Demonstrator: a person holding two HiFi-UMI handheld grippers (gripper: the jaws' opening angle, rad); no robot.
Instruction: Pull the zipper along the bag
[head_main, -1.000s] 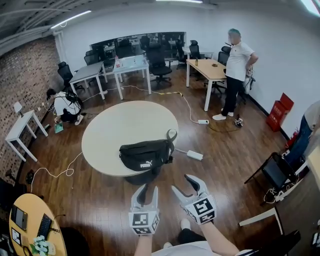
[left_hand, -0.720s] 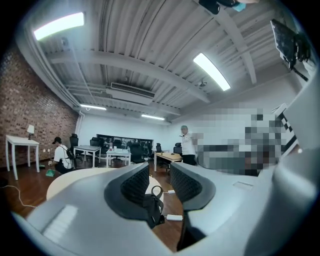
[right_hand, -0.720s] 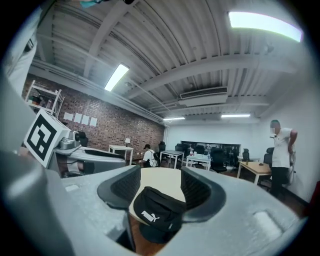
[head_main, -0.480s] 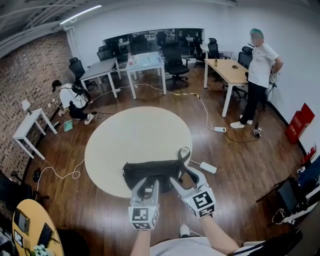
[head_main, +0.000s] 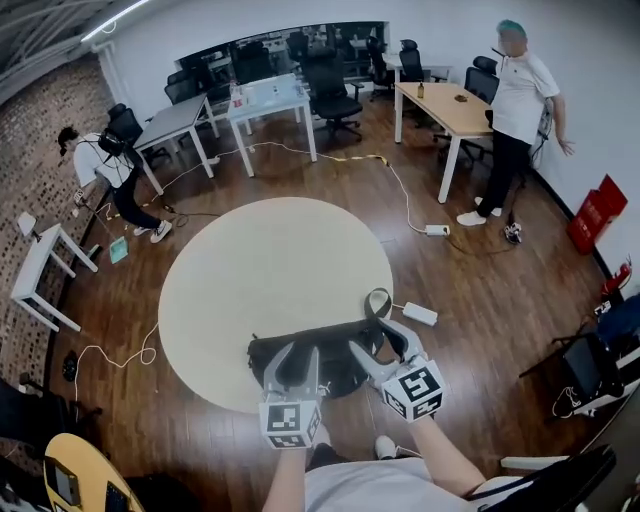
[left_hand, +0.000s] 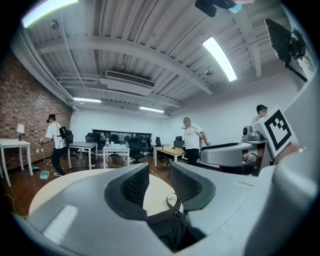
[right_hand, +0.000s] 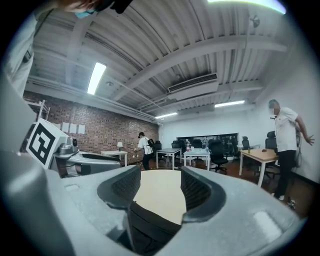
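Black bag (head_main: 335, 350) lay at the near edge of the round table (head_main: 260, 270). Both tongs, short of the table a second earlier, had come in over it: left tongs (head_main: 297, 352) partly apart, right tongs (head_main: 372, 338) wide, neither gripping anything. Approach looked done; zipper not yet taken.

Dark wooden plank floor (head_main: 490, 290) spreads around a round cream table (head_main: 270, 265) at centre. A red brick wall (head_main: 35, 150) stands at nine o'clock; white rectangular desks (head_main: 270, 98) and black office chairs (head_main: 335, 98) at twelve; a long pale wooden desk (head_main: 445, 108) at one.
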